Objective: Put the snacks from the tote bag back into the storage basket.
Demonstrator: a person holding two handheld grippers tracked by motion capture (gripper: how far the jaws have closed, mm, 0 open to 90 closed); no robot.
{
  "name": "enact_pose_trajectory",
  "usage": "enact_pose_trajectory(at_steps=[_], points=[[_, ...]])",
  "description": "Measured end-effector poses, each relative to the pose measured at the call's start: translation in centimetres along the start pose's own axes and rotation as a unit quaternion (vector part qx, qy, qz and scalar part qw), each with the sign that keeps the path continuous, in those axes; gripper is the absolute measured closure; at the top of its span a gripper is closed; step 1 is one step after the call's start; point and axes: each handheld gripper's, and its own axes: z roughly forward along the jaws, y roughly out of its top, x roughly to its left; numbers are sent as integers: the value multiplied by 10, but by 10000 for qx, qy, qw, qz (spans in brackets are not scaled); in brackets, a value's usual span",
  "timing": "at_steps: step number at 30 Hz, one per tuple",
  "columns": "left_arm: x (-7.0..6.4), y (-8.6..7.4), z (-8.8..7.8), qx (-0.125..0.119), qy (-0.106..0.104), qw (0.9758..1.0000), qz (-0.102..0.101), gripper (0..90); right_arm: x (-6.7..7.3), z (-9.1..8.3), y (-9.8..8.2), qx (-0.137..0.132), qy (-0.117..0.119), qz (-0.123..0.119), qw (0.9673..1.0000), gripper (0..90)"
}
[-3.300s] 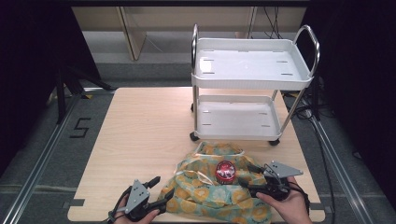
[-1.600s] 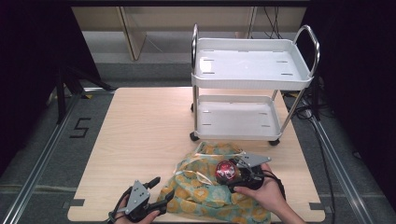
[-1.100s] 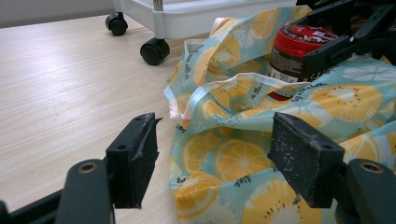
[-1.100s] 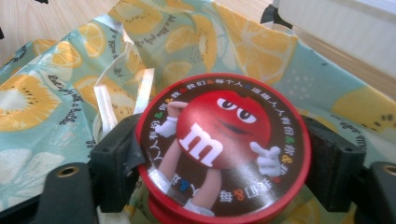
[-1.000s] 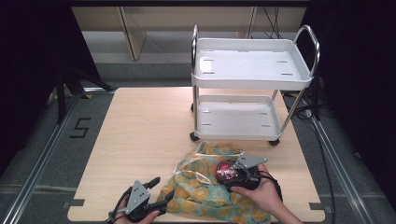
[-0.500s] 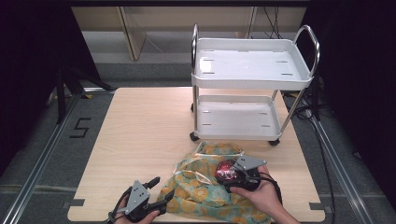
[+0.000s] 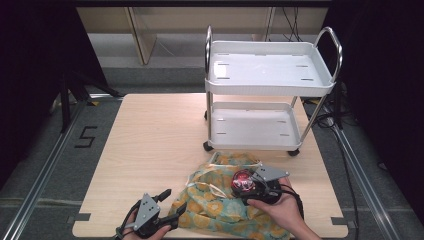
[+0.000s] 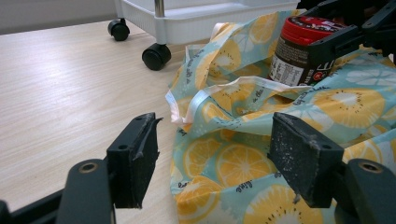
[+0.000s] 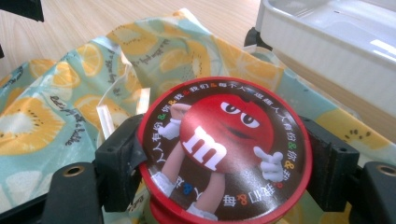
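A round candy jar [image 9: 223, 151] sits clamped between the two black jaws of the right gripper [image 7: 251, 186], one jaw pressed against each side just under its lid. The lid is bright red around the rim and dark brown on top, printed with a red cartoon candy character that has white gloves, white eyes and a large white letter m on its body; small coloured characters run in a ring around the edge. In the left gripper view the same jar [image 8: 306, 49] shows a dark body with a white printed label and a ribbed red cap, standing upright.

The jar rests on, or just above, a soft cloth bag [image 7: 220, 200] directly beneath the right gripper. The bag is pale turquoise with a pattern of yellow-orange citrus slices and has pale ribbon-like handles lying loose on top. It is crumpled and spread on the wooden table [image 7: 160, 140].

The left gripper [image 7: 166, 210] rests low at the bag's near left edge with its jaws spread wide apart and nothing between them; the bag's fabric lies just ahead of them.

Beyond the right gripper, past the far edge of the bag, stands a white two-shelf cart [image 7: 270, 90] on black wheels.
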Motion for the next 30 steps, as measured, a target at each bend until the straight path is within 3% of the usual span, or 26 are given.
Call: enact_pose_trajectory(at_steps=[4,6,7,8,11,14,15,21,30], points=[[0,0,0,-14,15,10000,27,322,0,0,1,-15,-9,-24,10000,267],[0,0,0,-12,32,10000,-47,322,0,-2,3,-3,13,39,10000,266],[1,0,0,-7,19,10000,19,323,2,-4,5,-38,-36,95,9999,267],[0,0,-1,77,76,9999,-13,323,2,-4,5,-38,-36,95,9999,267],[-2,0,0,-71,16,10000,-26,323,1,-5,9,-116,-50,-4,9999,267],[-4,0,0,-39,34,9999,-134,323,1,-6,12,-130,-60,7,9999,267],[-2,0,1,-72,13,10000,-43,323,2,-6,13,-121,-39,13,9999,267],[-3,0,0,-84,24,9999,-88,323,4,-5,16,-133,57,30,9999,267],[-3,0,1,-84,2,9999,-57,323,5,-7,21,-131,-1,126,9998,267]])
